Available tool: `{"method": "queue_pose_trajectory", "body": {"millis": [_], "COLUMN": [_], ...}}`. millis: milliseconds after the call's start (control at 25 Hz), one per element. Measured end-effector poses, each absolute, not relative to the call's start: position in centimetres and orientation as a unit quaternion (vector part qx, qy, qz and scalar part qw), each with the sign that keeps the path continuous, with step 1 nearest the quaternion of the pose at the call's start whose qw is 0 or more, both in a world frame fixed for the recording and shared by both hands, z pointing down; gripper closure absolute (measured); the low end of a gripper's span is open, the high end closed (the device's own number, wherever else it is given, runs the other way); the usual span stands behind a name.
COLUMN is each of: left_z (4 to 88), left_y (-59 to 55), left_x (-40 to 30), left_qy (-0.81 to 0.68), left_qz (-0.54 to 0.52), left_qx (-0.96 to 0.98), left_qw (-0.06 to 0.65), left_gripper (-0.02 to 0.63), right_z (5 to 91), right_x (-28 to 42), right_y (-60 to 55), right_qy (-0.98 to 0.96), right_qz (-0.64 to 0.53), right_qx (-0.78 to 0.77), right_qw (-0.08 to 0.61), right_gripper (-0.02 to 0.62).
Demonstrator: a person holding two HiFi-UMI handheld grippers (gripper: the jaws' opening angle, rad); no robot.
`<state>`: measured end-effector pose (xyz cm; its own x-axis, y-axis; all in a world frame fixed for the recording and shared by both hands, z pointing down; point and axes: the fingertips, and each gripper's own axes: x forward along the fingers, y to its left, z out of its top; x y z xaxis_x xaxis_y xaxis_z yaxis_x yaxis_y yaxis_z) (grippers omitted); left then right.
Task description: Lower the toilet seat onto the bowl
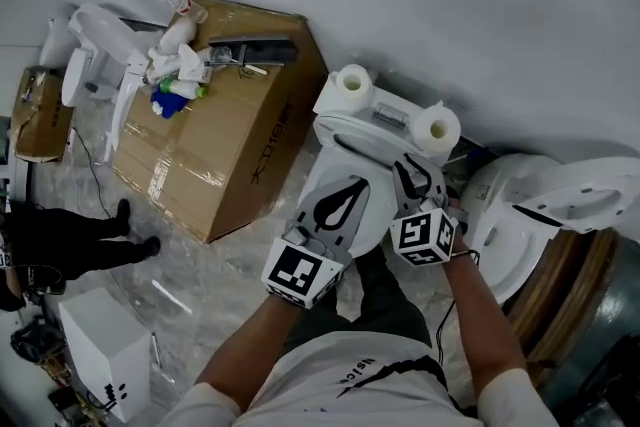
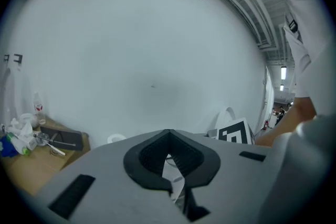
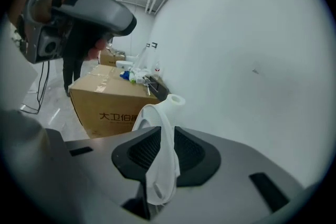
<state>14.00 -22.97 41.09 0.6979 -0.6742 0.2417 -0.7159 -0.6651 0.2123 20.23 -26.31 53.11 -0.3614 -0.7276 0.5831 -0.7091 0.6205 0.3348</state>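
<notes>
Toilet seat (image 3: pixel 152 113) rim pinched in right tool (image 3: pixel 167 134).

Glossy white plastic toilet seat (image 3: pixel 161 157); matt brown cardboard box (image 1: pixel 250 145).

Dim, bluish light; gripper views fisheye-warped with dark corners.
</notes>
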Motion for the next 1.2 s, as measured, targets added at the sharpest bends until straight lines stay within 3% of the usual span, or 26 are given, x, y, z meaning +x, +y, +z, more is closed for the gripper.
{"method": "queue_pose_trajectory", "body": {"millis": [480,1200], "left_z": [44.3,44.5], "left_y": [-25.1,-24.4], "left_x": [13.2,11.6], "left_qy": [-0.411,-0.411], "left_qz": [0.07,0.063], "left_qx": [0.893,0.892], "left_qw": [0.168,0.177], "left_gripper": [0.598,0.598], "right_z": [58.5,59.4], "right_x": [20.4,20.0], "right_y": [-29.5,-29.2], "right_qy": [-0.793,-0.698], "right_qz": [-0.094,-0.193], "right_qx": [0.4,0.425], "right_qw": [0.449,0.543], "right_gripper": [0.522,0.522]}}
